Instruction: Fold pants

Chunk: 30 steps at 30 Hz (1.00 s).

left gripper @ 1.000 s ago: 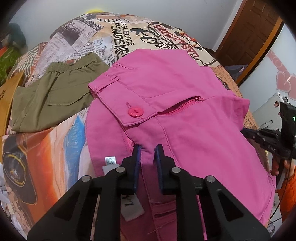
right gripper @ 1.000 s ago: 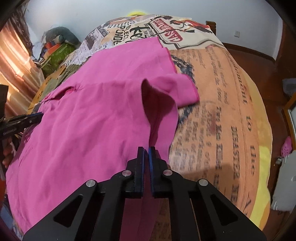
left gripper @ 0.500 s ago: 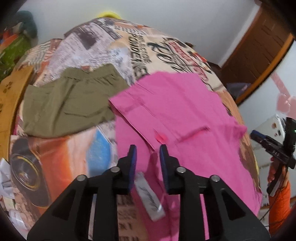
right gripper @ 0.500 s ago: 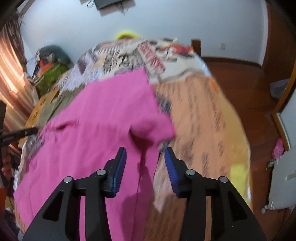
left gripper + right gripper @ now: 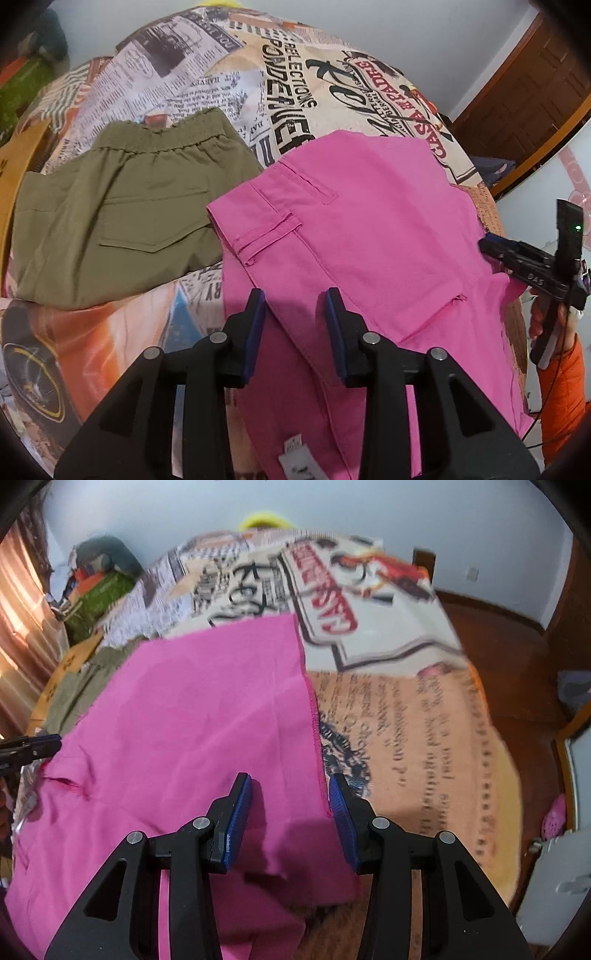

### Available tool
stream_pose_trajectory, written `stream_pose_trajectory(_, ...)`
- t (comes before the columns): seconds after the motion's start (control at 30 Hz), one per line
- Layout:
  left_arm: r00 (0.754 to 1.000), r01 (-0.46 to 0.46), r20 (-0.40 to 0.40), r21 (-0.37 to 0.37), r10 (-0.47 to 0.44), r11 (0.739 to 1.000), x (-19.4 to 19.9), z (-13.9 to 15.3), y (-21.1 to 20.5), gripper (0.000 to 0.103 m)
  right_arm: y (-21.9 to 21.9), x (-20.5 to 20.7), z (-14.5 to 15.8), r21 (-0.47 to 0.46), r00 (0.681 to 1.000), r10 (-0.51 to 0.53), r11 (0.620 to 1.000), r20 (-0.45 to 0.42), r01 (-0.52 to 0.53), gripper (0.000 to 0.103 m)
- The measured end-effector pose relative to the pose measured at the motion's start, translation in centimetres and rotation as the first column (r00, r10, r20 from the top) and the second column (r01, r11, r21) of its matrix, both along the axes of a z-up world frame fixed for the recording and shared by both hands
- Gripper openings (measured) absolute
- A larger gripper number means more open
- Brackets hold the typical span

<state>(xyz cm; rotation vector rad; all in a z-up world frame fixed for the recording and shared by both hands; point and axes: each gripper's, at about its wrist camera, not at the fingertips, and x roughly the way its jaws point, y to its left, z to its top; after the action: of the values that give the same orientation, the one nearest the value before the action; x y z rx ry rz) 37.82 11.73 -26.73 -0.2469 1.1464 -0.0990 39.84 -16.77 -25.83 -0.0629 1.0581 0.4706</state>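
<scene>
Left claw hovers low over the waistband end of the pink pants, fingers spread wide, nothing between the blue pads. It points forward along the bed, tilted down toward the fabric. Right claw likewise spread, empty, angled down over the pants' right-hand edge; the stitched hem runs between its fingers, left pad over pink cloth, right pad over the bedspread.

Pink pants lie on the newspaper-print bedspread, folded over on themselves, the upper layer smooth with belt loop and welt pocket facing up. A white care label shows at the near edge under the left claw. Folded olive-green shorts lie just beside the pink pants on their left, touching or nearly so at the waistband corner.

In the left wrist view the right claw enters from the right edge, held by a hand in an orange sleeve, its tip at the pants' far side.

Change since a second ago: the right claw was pressed shut on a raised flap of pink fabric; half a second ago it had parted, and it now stands fully spread with the flap laid flat. The left claw was narrowly parted over the buttoned fly; that button is now covered by the folded-over layer, and the fingers stand wider apart.

Right wrist view is motion-blurred toward the far end of the bed.
</scene>
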Motion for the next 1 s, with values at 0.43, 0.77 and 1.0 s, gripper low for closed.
stream_pose_trajectory(0.43, 0.994, 0.086, 0.054, 0.076, -0.090, 0.993, 1.4, 0.7, -2.8, 0.010, -0.3, -1.2, -0.3, -0.006, 0.996, 0.025, 1.000, 0.090, -0.025, 0.006)
stream_pose_trajectory(0.77, 0.992, 0.100, 0.067, 0.100, -0.107, 0.990, 3.1, 1.6, -3.1, 0.012, -2.0, -1.3, 0.8, -0.013, 0.997, -0.012, 1.000, 0.078, 0.013, 0.011)
stream_pose_trajectory(1.0, 0.990, 0.060, 0.114, 0.150, -0.078, 0.987, 3.9, 3.7, -0.3, 0.029, -2.8, 0.5, 4.8, 0.039, 0.989, -0.030, 0.999, 0.143, 0.024, 0.031)
